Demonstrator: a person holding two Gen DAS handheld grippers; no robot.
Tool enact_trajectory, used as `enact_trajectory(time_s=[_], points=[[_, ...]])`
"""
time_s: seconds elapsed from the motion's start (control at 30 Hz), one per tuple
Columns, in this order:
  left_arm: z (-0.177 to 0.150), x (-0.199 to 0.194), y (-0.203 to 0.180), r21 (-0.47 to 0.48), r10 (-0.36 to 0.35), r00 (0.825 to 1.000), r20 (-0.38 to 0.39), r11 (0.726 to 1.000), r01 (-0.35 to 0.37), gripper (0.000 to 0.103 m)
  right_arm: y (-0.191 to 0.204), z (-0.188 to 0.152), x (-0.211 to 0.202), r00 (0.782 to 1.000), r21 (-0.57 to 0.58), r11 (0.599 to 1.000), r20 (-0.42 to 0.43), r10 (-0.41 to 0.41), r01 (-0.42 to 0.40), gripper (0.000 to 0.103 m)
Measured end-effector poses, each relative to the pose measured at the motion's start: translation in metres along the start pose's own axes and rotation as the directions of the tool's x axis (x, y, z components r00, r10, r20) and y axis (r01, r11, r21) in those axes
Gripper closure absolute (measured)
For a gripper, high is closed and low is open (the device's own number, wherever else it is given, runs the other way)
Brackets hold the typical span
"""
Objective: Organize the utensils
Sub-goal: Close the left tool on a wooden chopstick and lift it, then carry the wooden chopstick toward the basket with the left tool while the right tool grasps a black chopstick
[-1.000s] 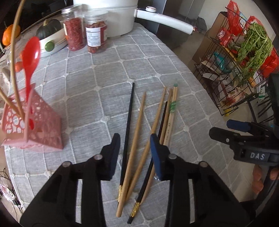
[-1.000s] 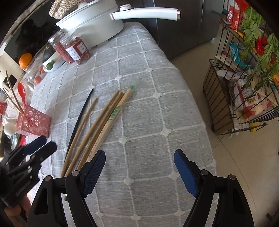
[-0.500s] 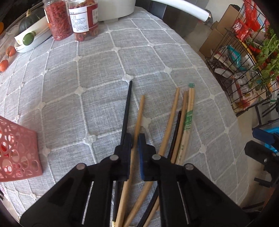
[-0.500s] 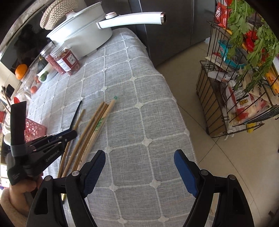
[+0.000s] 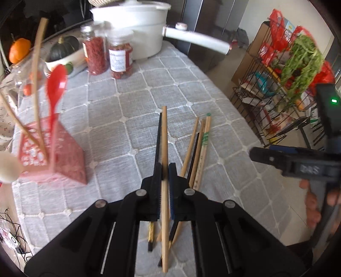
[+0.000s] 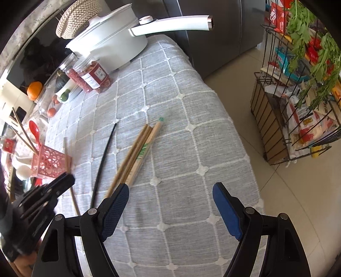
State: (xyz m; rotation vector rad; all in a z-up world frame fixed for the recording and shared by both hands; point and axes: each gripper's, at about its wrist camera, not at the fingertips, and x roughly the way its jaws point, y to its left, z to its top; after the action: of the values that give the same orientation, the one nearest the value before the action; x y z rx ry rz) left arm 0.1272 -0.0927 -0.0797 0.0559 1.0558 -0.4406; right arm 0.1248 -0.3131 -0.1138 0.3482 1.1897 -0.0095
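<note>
- Table: covered by a grey cloth with a white grid, it fills both views.
- Rack: a black wire rack stands on the floor past the table's edge, stuffed with packets and leafy greens.
- Pot: white with a long handle, it sits at the far end of the table; a woven mat lies on its lid.
- Jars: two clear jars of red contents stand just in front of the pot.
- Squash: dark green, it sits beside an orange fruit at the far left.
- Basket: pink and perforated, it stands on the left and holds a red spoon and tan sticks, all leaning.
- Left gripper: its jaws are pinched tight on one chopstick, a light wooden one. It runs straight between the fingers, and in the right wrist view it looks lifted off the cloth.
- Right gripper: its jaws stand wide with nothing between them, above bare cloth near the table's edge.
- Black chopstick: it lies alone on the cloth, just left of the held one in the left wrist view.
- Bundle: several wooden chopsticks lie together near the middle, one with green print; in the left wrist view a second black one shows among them.
</note>
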Motion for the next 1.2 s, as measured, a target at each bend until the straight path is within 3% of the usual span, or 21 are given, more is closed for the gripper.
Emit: enact_trajectory(time_s=[0.13,0.27,0.4,0.9,1.2], points=[[-0.009,-0.034,0.007,-0.007,-0.008,0.999,0.049,1.0,0.008,0.096,0.015,-0.002,-0.006,1.0,-0.013,1.0,0.02,0.005,-0.005,0.021],[-0.024,-0.06,0.015,0.01,0.033,0.993,0.115,0.999,-0.034,0.096,0.029,-0.004,-0.004,1.0,-0.025,1.0,0.022,0.019,-0.018,0.021],[-0.037,-0.072,0.033,-0.038,0.024,0.988,0.151,0.999,-0.018,0.096,0.045,-0.007,0.007,1.0,-0.038,0.999,0.001,0.026,-0.026,0.023],[-0.058,-0.097,0.094,-0.161,0.022,0.98,0.197,0.987,0.01,0.096,0.131,0.01,0.07,0.998,-0.13,0.991,-0.046,0.031,-0.036,0.06],[-0.061,-0.1,0.105,-0.178,0.019,0.98,0.198,0.984,0.017,0.096,0.151,0.02,0.112,0.996,-0.121,0.992,-0.074,-0.055,0.046,0.069]])
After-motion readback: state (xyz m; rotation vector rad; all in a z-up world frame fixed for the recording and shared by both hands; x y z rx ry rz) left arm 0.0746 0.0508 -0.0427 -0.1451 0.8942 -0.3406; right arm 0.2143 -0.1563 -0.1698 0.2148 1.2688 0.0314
